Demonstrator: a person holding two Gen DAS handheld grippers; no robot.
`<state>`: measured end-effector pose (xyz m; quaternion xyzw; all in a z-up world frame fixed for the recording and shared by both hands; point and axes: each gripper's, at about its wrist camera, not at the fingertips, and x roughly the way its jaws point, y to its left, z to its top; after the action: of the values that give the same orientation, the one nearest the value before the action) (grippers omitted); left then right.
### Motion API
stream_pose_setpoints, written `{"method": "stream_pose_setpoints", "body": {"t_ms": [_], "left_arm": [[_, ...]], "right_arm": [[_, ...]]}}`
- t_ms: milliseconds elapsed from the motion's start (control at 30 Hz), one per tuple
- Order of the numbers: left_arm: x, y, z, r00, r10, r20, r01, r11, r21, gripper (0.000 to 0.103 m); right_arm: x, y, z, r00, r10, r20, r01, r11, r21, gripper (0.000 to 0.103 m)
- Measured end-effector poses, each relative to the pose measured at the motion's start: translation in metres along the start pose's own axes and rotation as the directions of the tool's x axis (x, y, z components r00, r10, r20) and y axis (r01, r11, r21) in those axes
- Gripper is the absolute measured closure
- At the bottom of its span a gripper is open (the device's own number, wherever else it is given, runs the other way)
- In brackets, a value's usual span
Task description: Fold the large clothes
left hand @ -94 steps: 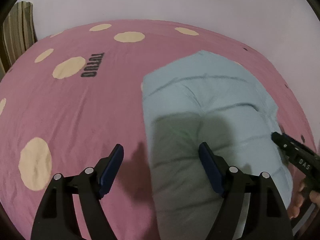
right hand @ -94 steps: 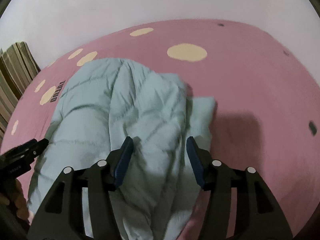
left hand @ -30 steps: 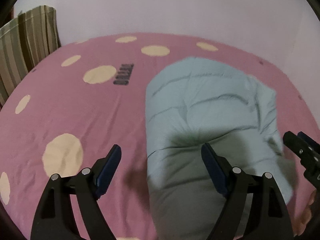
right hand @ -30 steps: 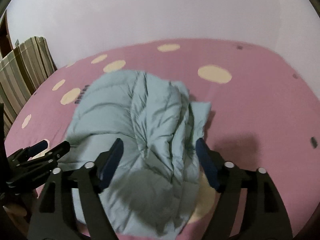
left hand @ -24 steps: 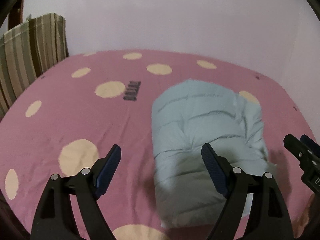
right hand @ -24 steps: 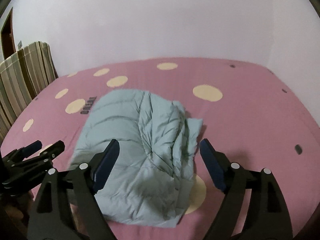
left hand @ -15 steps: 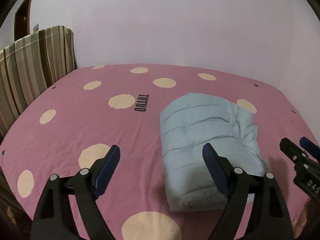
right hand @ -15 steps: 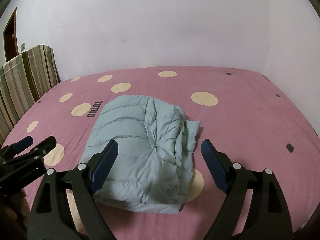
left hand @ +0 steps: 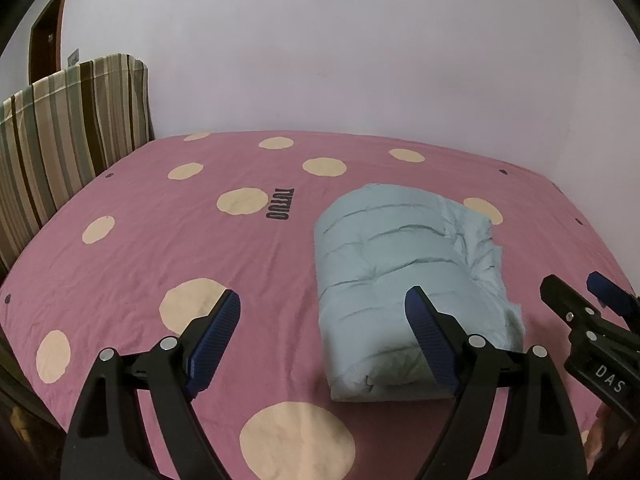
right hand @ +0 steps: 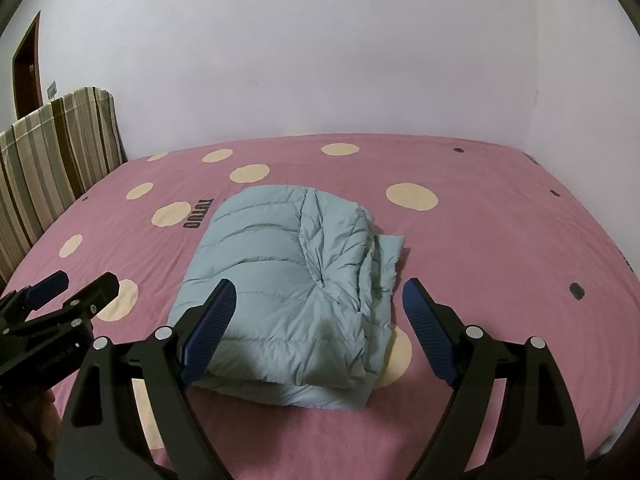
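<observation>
Both tongs (left hand: 322, 328) (right hand: 318, 314) farther back from folded jacket (right hand: 288, 284).

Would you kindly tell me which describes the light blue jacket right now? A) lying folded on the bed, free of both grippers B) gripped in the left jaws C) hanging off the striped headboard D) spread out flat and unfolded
A: the jacket lies as a folded bundle on the bed, and both the left gripper and the right gripper hover with jaws wide apart and nothing between them.
</observation>
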<state>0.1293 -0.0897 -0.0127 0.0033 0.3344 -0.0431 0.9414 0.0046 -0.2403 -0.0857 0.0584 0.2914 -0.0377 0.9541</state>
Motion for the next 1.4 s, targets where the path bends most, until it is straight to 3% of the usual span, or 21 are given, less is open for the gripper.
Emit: {"method": "stream_pose_setpoints", "body": {"t_ms": [1400], "left_arm": [[-0.010,-0.003,-0.004,1.000,-0.009,0.014,0.009,1.000,-0.008,0.020]], "right_arm": [[-0.009,0.006,-0.003,1.000,0.004,0.014,-0.004,1.000,-0.010,0.018]]}}
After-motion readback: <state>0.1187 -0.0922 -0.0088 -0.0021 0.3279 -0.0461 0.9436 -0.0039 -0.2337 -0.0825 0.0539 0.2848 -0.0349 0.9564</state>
